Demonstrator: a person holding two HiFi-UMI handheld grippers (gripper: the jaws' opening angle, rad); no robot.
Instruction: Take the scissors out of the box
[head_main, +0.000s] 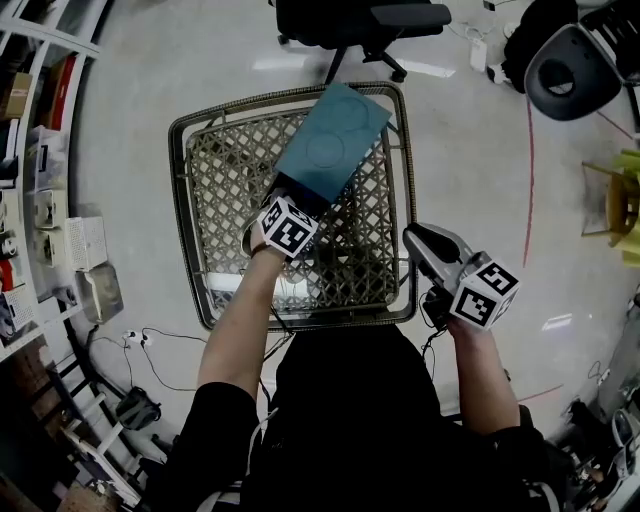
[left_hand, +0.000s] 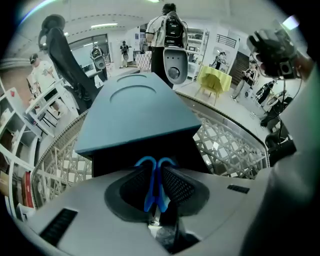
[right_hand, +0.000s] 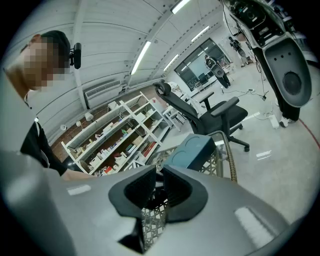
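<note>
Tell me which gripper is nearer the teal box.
Left. The left gripper sits at the box opening, shut on the blue scissors; the right gripper hangs beyond the table edge, apart from it.

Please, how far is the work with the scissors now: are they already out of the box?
Done: the left gripper is at the open end of the teal box on the lattice table. In hand: its fingers press on the blue scissors, right at the box's dark mouth. Left: they look not yet clear, so pull them away. The right gripper holds nothing.
</note>
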